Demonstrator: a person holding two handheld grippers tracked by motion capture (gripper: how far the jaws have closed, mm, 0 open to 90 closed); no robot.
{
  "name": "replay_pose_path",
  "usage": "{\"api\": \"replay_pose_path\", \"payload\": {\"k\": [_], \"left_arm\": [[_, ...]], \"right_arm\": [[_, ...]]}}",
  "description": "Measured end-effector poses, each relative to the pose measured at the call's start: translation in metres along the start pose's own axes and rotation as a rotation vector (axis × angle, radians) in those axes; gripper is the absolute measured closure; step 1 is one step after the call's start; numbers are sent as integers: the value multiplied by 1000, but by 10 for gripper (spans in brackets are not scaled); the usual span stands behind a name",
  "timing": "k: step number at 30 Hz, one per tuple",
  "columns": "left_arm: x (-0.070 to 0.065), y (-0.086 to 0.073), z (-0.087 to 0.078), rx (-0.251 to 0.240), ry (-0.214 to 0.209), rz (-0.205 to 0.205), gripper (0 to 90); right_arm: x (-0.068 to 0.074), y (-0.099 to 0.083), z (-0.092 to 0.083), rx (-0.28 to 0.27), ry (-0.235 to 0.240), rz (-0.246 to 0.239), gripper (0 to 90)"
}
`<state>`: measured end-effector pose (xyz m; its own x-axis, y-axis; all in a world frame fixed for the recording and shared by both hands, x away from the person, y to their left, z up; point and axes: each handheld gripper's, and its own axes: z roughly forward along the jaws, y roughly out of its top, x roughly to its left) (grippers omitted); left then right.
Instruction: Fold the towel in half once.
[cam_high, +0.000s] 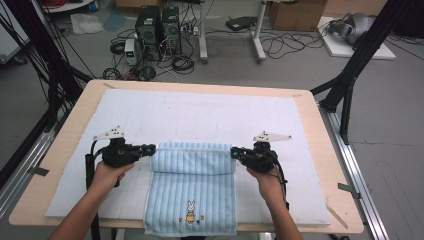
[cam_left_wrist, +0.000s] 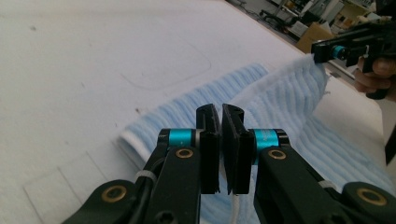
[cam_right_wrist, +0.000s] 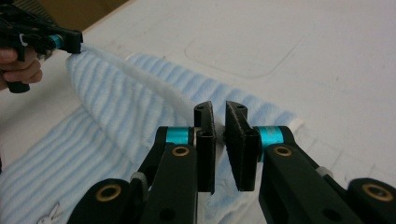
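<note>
A light-blue striped towel (cam_high: 192, 185) with a small rabbit picture (cam_high: 190, 210) lies on the white mat, its near end hanging over the table's front edge. Its far part is folded over and held up as a raised band. My left gripper (cam_high: 150, 149) is shut on the band's left corner, and my right gripper (cam_high: 234, 151) is shut on its right corner. In the left gripper view the jaws (cam_left_wrist: 220, 140) pinch the towel (cam_left_wrist: 289, 93), which stretches away to the other gripper (cam_left_wrist: 327, 51). The right gripper view has the jaws (cam_right_wrist: 219, 135) closed on the towel (cam_right_wrist: 116, 107).
The white mat (cam_high: 200, 112) covers most of the wooden table (cam_high: 325, 150) and bears a faint rounded outline (cam_high: 196, 131) just beyond the towel. Black frame posts stand at both sides of the table. Computers, cables and boxes sit on the floor behind.
</note>
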<state>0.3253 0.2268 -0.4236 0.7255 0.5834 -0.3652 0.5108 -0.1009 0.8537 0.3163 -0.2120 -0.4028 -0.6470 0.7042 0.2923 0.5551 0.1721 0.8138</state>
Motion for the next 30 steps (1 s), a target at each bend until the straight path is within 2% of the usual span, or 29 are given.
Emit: {"api": "replay_pose_path", "payload": {"k": [3, 6, 10, 12, 14, 18, 20, 21, 22, 23, 25, 27, 28, 29, 30], "left_arm": [[-5, -10, -2, 11, -26, -3, 850], [-10, -15, -5, 33, -34, 20, 849], [-14, -18, -8, 36, -44, 11, 848], [-18, -23, -9, 62, -59, 12, 848], [-20, -27, -8, 80, -68, 13, 847], [-20, -29, -9, 116, -86, 15, 837], [-19, -30, -11, 125, -93, 18, 786], [-18, -30, -11, 110, -79, 15, 695], [-18, -30, -11, 110, -79, 15, 603], [-15, -26, -13, 68, -36, 16, 565], [-11, -19, -14, 30, 19, 17, 518], [-5, -12, -12, -6, 67, 1, 505], [-5, -12, -12, -6, 67, 1, 503], [2, -7, -7, -15, 116, -19, 500], [7, -5, -2, -9, 132, -39, 501]], "right_arm": [[1, -9, -3, 16, 5, 4, 822], [3, -18, -5, 31, 13, 0, 822], [9, -32, -6, 63, 16, -1, 821], [10, -38, -6, 85, 17, 5, 820], [13, -42, -7, 108, 7, -8, 819], [16, -46, -10, 115, 7, -15, 816], [20, -49, -13, 121, 18, -13, 785], [22, -48, -14, 111, 10, -12, 745], [22, -48, -14, 111, 10, -12, 745], [21, -44, -16, 76, -2, 13, 642], [18, -38, -17, 46, -37, 20, 614], [12, -32, -14, 29, -65, 32, 606], [12, -32, -14, 29, -65, 32, 606], [5, -28, -7, 26, -95, 44, 607], [1, -26, -2, 40, -105, 47, 610]]}}
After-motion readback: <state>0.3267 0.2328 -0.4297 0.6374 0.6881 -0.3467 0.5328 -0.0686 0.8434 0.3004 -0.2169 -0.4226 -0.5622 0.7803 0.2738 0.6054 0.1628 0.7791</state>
